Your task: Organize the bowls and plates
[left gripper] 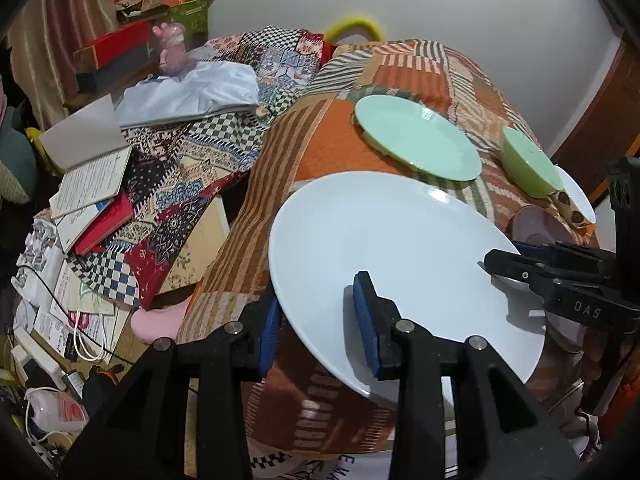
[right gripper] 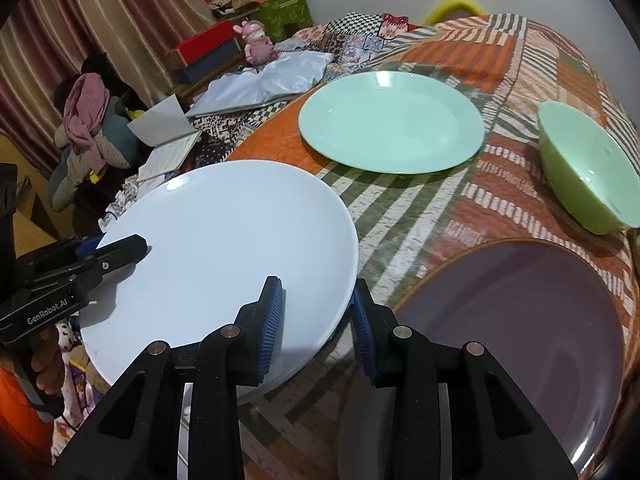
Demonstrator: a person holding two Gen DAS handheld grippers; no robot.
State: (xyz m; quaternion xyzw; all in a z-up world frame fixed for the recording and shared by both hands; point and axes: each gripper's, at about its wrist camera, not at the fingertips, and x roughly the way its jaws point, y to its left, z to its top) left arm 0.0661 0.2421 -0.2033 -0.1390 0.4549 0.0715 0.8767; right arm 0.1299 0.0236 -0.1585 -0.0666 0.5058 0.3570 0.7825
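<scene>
A large white plate (left gripper: 392, 256) (right gripper: 224, 256) is held at both sides above the patchwork table. My left gripper (left gripper: 320, 320) is shut on its left rim, one blue pad above and one below. My right gripper (right gripper: 316, 320) is shut on its right rim; it shows in the left wrist view (left gripper: 504, 264), and the left gripper shows in the right wrist view (right gripper: 120, 248). A mint green plate (right gripper: 392, 120) (left gripper: 416, 136) lies further back. A green bowl (right gripper: 588, 168) (left gripper: 532, 164) stands to its right. A dark purple plate (right gripper: 520, 320) (left gripper: 536, 224) lies at the near right.
The table (right gripper: 408, 216) wears an orange, striped patchwork cloth. Left of it lie books (left gripper: 92, 184), a white bag (left gripper: 192, 92), a pink toy (right gripper: 258, 42), boxes and cables. Another white dish (left gripper: 576, 192) shows behind the bowl. A wall is behind.
</scene>
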